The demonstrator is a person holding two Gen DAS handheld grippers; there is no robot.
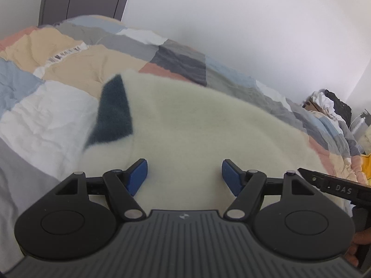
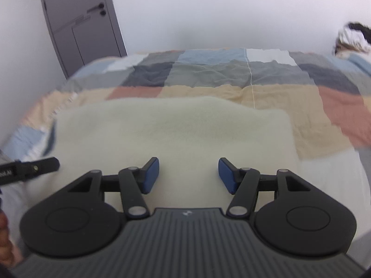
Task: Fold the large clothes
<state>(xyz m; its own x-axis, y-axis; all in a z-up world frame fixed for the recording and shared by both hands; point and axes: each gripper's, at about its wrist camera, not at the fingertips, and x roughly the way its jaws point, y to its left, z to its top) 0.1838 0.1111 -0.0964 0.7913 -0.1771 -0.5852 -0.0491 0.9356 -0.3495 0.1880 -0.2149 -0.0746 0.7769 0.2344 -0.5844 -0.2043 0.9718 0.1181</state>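
We find a bed (image 2: 266,97) under a patchwork cover of blue, grey, beige and salmon blocks, standing against a white wall (image 2: 208,11) with a grey door (image 2: 76,23) at the far left. On the near part of the bed lies the task's thing, a cream fleece garment (image 2: 171,134), already doubled into a thick, roughly rectangular pad. In the left wrist view a dark blue panel (image 1: 113,113) of the same garment shows at its left edge, folded partly over the cream.

The left gripper (image 1: 184,177) hovers over the near edge of the garment; its blue fingers (image 1: 138,177) stand apart, released, with nothing between them. The right gripper (image 2: 189,176) hangs likewise over the near edge, its fingers (image 2: 151,176) spread and empty. Each gripper's tip appears at the margin of the other's view, so the two sit side by side.

In our judgement one fold is complete and both hands are free between grips. The next move calls for fresh holds on two corners of one edge, taken through all layers, then a level carry across; the bulky fleece may spring back if pinched shallowly.
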